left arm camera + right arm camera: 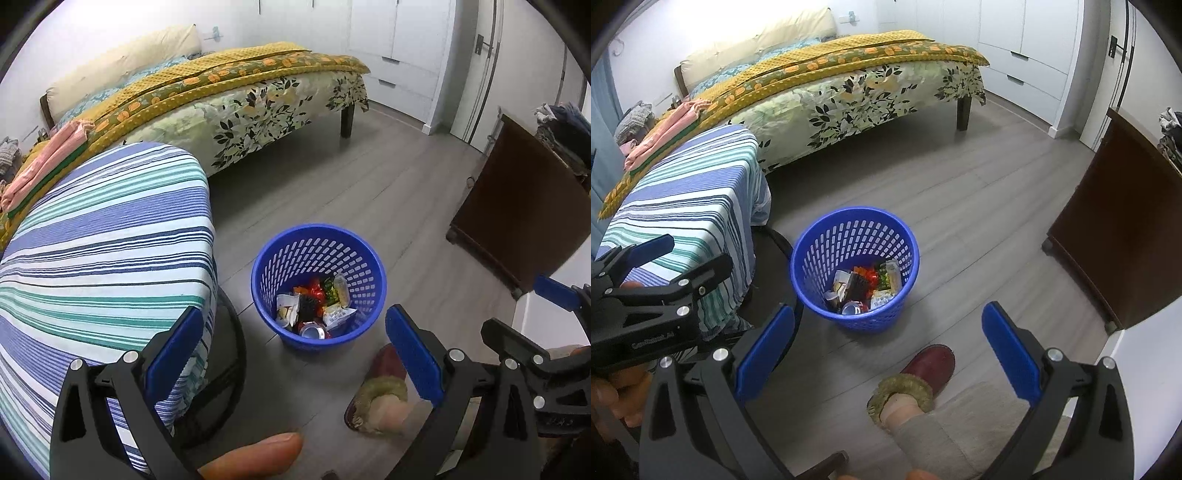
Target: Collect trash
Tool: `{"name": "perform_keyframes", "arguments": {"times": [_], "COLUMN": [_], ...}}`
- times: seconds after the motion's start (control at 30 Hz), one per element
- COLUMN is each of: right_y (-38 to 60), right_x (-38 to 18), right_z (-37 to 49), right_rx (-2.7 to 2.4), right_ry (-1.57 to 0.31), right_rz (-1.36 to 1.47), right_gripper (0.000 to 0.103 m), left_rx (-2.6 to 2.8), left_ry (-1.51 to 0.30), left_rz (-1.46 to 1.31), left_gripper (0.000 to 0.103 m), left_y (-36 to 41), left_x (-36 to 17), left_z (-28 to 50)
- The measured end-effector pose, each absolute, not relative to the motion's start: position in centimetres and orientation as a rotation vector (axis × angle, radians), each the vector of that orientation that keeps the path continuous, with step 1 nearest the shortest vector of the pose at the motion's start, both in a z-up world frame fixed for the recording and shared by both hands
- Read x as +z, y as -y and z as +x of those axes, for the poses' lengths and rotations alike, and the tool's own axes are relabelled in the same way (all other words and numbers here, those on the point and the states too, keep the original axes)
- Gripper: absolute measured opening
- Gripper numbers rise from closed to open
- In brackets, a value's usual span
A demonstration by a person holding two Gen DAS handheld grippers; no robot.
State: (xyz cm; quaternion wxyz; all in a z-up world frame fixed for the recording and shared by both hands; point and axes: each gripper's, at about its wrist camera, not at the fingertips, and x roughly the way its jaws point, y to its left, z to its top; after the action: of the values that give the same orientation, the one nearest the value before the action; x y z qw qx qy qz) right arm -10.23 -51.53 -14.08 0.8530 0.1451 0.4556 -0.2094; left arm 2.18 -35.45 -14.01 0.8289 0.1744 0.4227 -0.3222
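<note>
A blue perforated trash basket [360, 254] stands on the grey floor; it also shows in the right wrist view [855, 229]. Inside lie several pieces of trash [317, 304]: wrappers, a can, a small bottle, also visible in the right wrist view [864, 288]. My left gripper [295, 350] is open and empty, held above and short of the basket. My right gripper [888, 341] is open and empty, above the floor near the basket. The right gripper shows at the right edge of the left wrist view [528, 317], and the left gripper at the left edge of the right wrist view [661, 258].
A round table with a striped cloth [103, 236] stands left of the basket, also in the right wrist view [687, 206]. A bed [236, 96] is behind. A dark wooden cabinet [524, 206] stands right. The person's red slipper [927, 369] is on the floor near the basket.
</note>
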Motion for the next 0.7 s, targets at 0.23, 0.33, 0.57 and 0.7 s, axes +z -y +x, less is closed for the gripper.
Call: {"name": "perform_keyframes", "arguments": {"times": [0.23,0.33,0.57,0.7], "right_y": [51.51,51.35,51.24,51.13], "right_x": [-14.06,-14.05,-14.02,-14.04], "right_z": [-10.12,-10.04,-9.99,-9.96], "right_rx": [-0.436,-0.435,-0.437,-0.436], "right_ry": [-0.959,-0.960,-0.958,-0.960], "right_rz": [0.304,0.302,0.302,0.299], "right_gripper": [0.098,0.098,0.098,0.098], "left_rx": [-0.679,-0.677,-0.675,-0.673], "left_ry": [-0.897,-0.900,-0.897,-0.897], "left_rz": [0.370,0.372,0.376,0.377], "left_gripper": [0.098,0.098,0.098,0.098], "left_y": [35.55,35.51,35.41,35.35], "left_x": [-14.02,-14.00,-14.05,-14.06], "left_z": [2.20,2.25,2.34,2.37]}}
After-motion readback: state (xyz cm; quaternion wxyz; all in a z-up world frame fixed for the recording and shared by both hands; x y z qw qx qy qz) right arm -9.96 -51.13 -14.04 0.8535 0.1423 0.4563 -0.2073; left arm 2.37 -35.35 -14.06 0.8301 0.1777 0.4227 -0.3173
